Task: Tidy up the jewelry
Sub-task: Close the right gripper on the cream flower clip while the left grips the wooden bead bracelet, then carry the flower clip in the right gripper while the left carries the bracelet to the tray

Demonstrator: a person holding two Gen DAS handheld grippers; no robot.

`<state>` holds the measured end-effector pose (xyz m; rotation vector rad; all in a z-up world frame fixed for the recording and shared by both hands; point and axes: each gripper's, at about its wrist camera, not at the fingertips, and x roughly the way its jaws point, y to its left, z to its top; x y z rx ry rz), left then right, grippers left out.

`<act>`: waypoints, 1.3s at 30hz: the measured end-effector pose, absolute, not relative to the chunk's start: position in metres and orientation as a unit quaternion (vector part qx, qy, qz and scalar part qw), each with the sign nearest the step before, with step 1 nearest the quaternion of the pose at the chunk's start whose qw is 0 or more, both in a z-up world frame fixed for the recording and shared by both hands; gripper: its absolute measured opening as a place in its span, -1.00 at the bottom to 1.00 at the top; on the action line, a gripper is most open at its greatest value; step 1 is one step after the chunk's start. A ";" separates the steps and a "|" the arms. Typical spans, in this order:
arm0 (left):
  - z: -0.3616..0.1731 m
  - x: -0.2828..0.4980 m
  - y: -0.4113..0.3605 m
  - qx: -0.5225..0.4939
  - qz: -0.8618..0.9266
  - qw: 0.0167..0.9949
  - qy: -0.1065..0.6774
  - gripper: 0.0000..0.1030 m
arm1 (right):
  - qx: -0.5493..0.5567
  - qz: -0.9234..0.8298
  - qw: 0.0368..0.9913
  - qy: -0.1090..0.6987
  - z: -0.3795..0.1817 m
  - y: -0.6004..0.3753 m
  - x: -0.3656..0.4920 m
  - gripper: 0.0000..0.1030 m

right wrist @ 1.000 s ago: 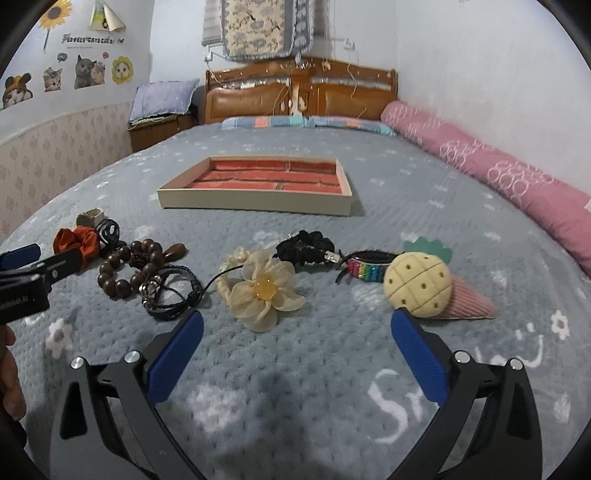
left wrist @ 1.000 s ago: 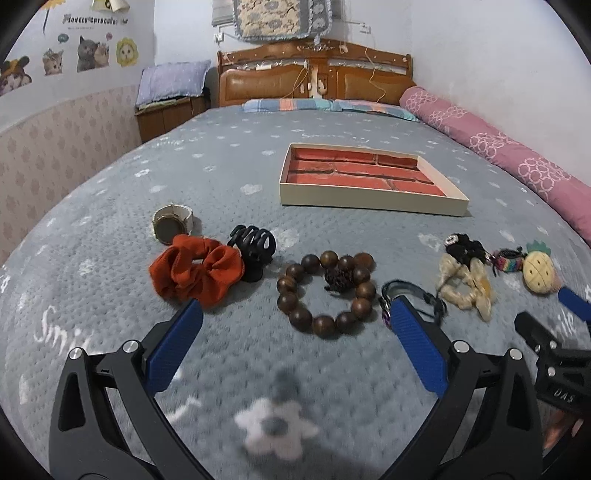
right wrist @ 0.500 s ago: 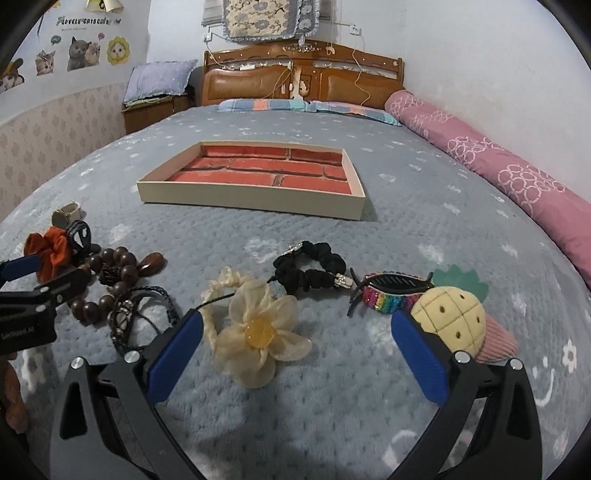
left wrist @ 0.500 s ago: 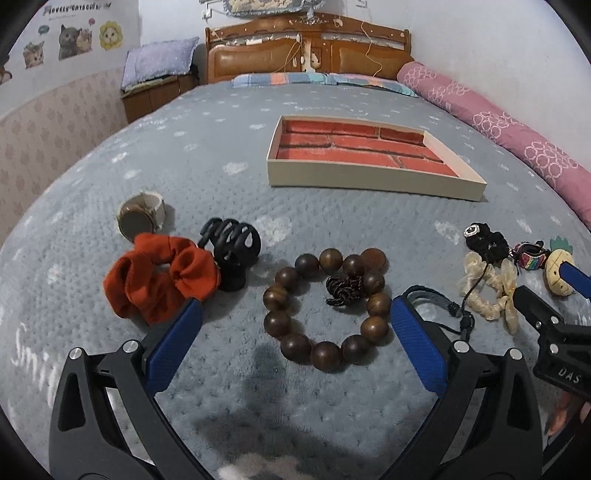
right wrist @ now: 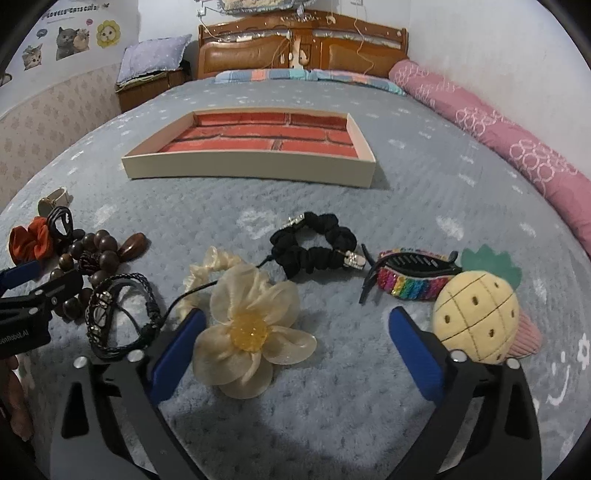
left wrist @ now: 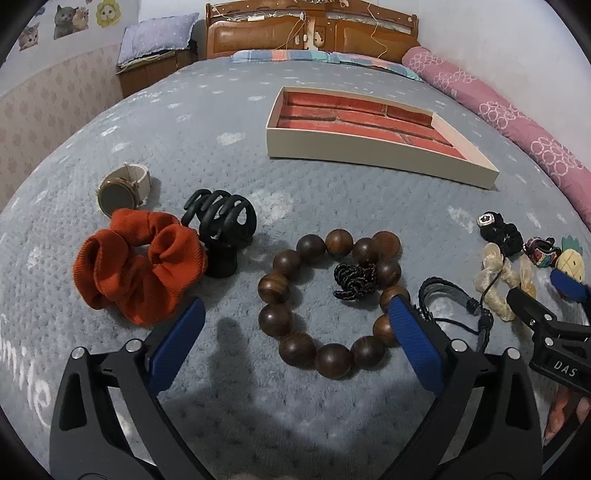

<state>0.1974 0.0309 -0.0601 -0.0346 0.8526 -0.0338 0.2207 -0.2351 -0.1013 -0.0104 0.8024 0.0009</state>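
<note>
A cream tray [left wrist: 373,153] with a brick-pattern floor lies on the grey bedspread; it also shows in the right wrist view [right wrist: 247,170]. My left gripper [left wrist: 295,314] is open and empty, low over a wooden bead bracelet [left wrist: 295,349]. An orange scrunchie [left wrist: 136,266], a black claw clip [left wrist: 225,221] and a watch [left wrist: 120,190] lie to its left. My right gripper [right wrist: 295,321] is open and empty just above a cream flower hair tie [right wrist: 251,325]. A black scrunchie [right wrist: 314,247], a rainbow clip [right wrist: 410,277] and a pineapple plush clip [right wrist: 480,314] lie nearby.
A black braided cord bracelet [right wrist: 118,314] lies between the beads and the flower. A pink bolster [right wrist: 517,144] runs along the right wall. The wooden headboard [left wrist: 310,33] and a bedside cabinet [left wrist: 155,70] stand at the back.
Both grippers have moved forward and down towards the items. The left one has closed in on the bead bracelet, the right one on the flower hair tie. Both stay open.
</note>
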 end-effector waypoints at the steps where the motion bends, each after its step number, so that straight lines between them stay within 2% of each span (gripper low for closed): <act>1: -0.061 0.199 0.032 -0.019 -0.016 0.910 0.415 0.80 | 0.000 0.003 0.918 0.397 -0.104 -0.237 0.223 0.73; 4: -0.066 0.208 0.035 -0.030 -0.019 0.903 0.429 0.63 | 0.015 0.008 0.912 0.411 -0.109 -0.240 0.228 0.64; 10: -0.069 0.213 0.036 -0.039 -0.029 0.899 0.435 0.62 | 0.025 0.013 0.907 0.420 -0.112 -0.240 0.231 0.48; 20: -0.067 0.212 0.028 0.003 -0.042 0.897 0.440 -0.09 | 0.029 0.040 0.906 0.420 -0.111 -0.237 0.232 -0.05; 22: -0.067 0.211 0.033 -0.001 -0.046 0.896 0.442 -0.13 | 0.038 0.043 0.906 0.419 -0.111 -0.241 0.231 -0.17; 26: -0.069 0.210 0.036 -0.004 -0.052 0.896 0.441 -0.14 | 0.052 0.044 0.906 0.418 -0.111 -0.247 0.230 -0.23; 29: -0.069 0.210 0.033 0.006 -0.048 0.897 0.439 -0.29 | 0.047 0.048 0.907 0.415 -0.110 -0.244 0.230 -0.35; 32: -0.069 0.211 0.038 -0.003 -0.042 0.898 0.439 -0.51 | 0.051 0.051 0.908 0.413 -0.110 -0.246 0.229 -0.37; 35: -0.069 0.212 0.042 -0.009 -0.042 0.899 0.436 -0.63 | 0.060 0.055 0.907 0.413 -0.109 -0.249 0.229 -0.40; 39: -0.068 0.212 0.042 -0.012 -0.042 0.900 0.434 -0.65 | 0.058 0.057 0.909 0.410 -0.107 -0.250 0.227 -0.41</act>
